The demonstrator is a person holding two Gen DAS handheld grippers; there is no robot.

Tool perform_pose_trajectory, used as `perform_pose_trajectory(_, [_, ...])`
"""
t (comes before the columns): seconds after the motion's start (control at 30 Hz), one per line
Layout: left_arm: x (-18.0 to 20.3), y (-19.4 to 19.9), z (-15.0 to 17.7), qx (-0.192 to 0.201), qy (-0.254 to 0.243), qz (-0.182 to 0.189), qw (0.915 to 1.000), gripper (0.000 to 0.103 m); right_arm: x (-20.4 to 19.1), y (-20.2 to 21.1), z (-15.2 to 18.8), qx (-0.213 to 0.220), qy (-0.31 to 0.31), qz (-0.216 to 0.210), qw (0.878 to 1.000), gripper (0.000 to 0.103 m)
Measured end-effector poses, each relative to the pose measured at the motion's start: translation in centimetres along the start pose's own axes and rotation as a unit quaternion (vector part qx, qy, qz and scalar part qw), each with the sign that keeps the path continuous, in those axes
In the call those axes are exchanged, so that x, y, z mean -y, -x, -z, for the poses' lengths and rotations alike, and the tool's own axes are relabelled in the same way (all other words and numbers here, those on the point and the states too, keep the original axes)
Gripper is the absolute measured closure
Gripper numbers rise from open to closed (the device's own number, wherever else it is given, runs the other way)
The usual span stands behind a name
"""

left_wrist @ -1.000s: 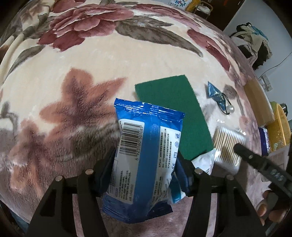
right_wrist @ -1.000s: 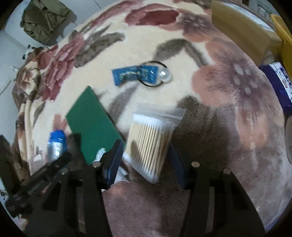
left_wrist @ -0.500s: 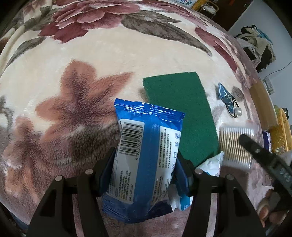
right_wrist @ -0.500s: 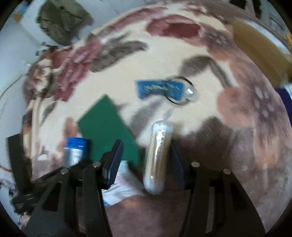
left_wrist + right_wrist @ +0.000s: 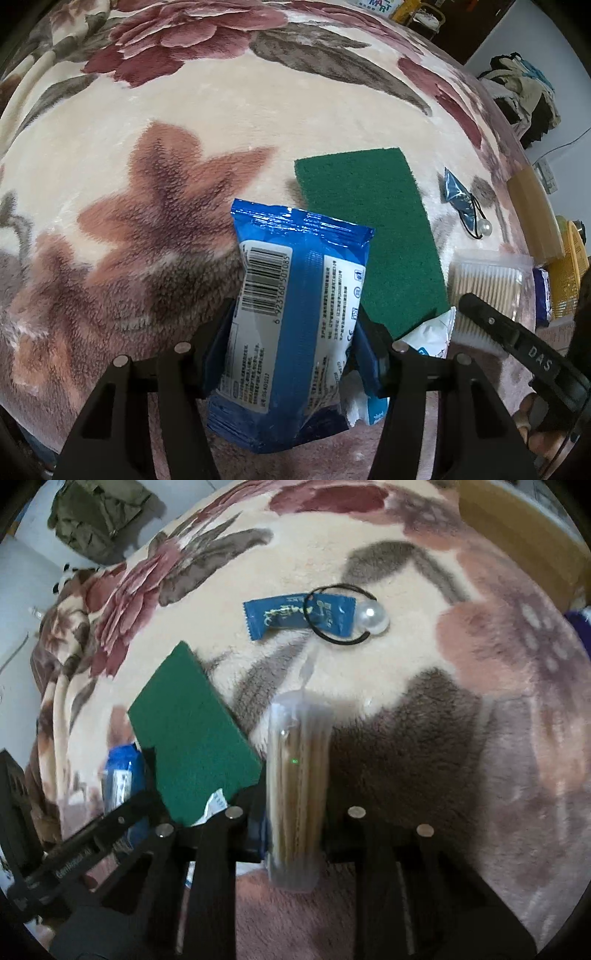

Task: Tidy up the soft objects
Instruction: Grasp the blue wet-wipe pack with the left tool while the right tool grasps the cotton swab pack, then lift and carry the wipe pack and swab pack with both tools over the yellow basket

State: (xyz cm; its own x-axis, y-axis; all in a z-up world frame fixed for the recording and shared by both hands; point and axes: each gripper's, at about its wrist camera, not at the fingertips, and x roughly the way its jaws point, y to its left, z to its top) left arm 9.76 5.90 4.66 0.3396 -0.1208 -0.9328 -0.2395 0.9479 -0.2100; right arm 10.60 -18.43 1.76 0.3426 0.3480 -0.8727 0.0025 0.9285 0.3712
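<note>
Soft objects lie scattered on a flowered blanket point(image 5: 221, 110), and the sorting looks barely begun. From the left wrist, the left tool point(image 5: 291, 343) has a blue wipes packet point(image 5: 295, 302) between its fingers, which are closing a little more on the packet's sides, the packet hanging lengthwise with its barcode up. Just beyond lies a green scrubbing pad point(image 5: 369, 225), with a white wrapper point(image 5: 432, 332) tucked at its near corner. Further right are a small blue sachet point(image 5: 454, 188) with a pearl hair tie point(image 5: 480, 225) on it, and a bag of cotton swabs point(image 5: 487, 280).

From the right wrist, the right tool point(image 5: 295, 812) is clamped tight on the bag of cotton swabs point(image 5: 299, 775), squeezing it narrow (the bag stands on edge between the fingers). The scrubbing pad point(image 5: 192, 731) sits just left, the sachet point(image 5: 288, 614) and hair tie point(image 5: 365, 620) further off. Both picked items remain undelivered; pad, sachet, tie and wrapper are untouched.
</note>
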Motion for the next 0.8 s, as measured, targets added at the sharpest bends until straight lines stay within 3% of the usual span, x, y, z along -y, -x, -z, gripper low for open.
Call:
perform_pose_trajectory(0.27, [0.7, 2.4, 0.8, 0.019, -0.008, -0.003, 0.9998, 0.045, -1.0, 3.3, 1.8, 0.023, 0.044, 0.029, 0.998, 0.082])
perform_pose_trajectory(0.8, [5.1, 6.4, 5.5, 0.03, -0.029, -0.006, 0.9991, 0.045, 0.9, 8.1, 5.3, 0.027, 0.034, 0.035, 0.998, 0.082])
